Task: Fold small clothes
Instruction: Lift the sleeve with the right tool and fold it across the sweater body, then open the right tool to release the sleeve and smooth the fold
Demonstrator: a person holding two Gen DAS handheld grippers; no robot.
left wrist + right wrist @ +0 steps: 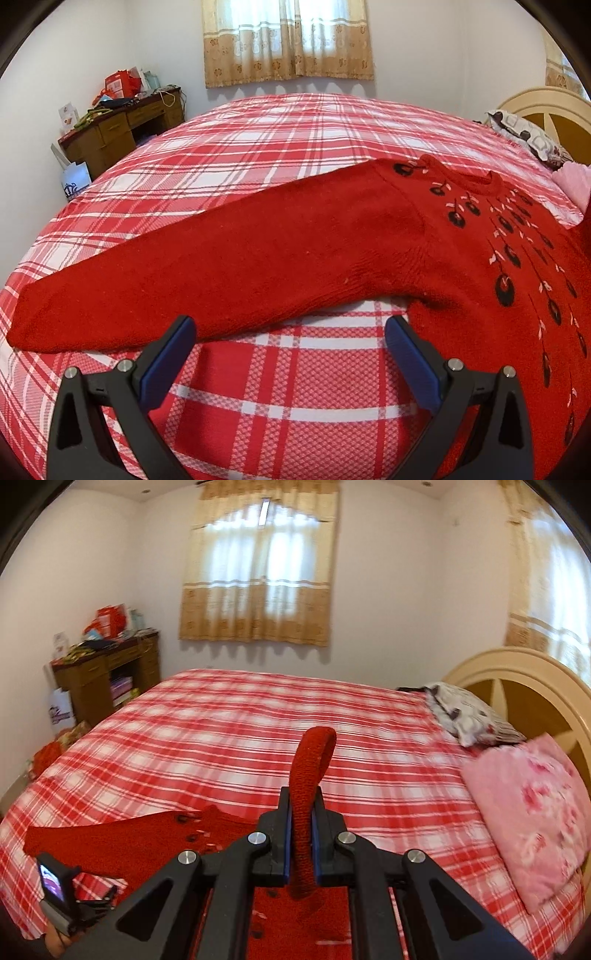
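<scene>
A red knit sweater (pixel 332 236) with black and pink motifs lies flat on the plaid bed (pixel 280 133), one sleeve stretched out to the left. My left gripper (pixel 290 325) is open and hovers just in front of that sleeve's lower edge, near the armpit, touching nothing. My right gripper (pixel 301 812) is shut on a red knit edge of the sweater (pixel 308 786), which sticks up between the jaws and curls over. The sweater's body (pixel 147 838) lies below and to the left in the right wrist view. The left gripper's body (pixel 59 897) shows at lower left.
A pink floral pillow (pixel 528 819) and a patterned pillow (pixel 469 716) lie by the cream headboard (pixel 524 686) on the right. A cluttered wooden desk (pixel 122 125) stands at the far left corner. Curtained windows are behind the bed.
</scene>
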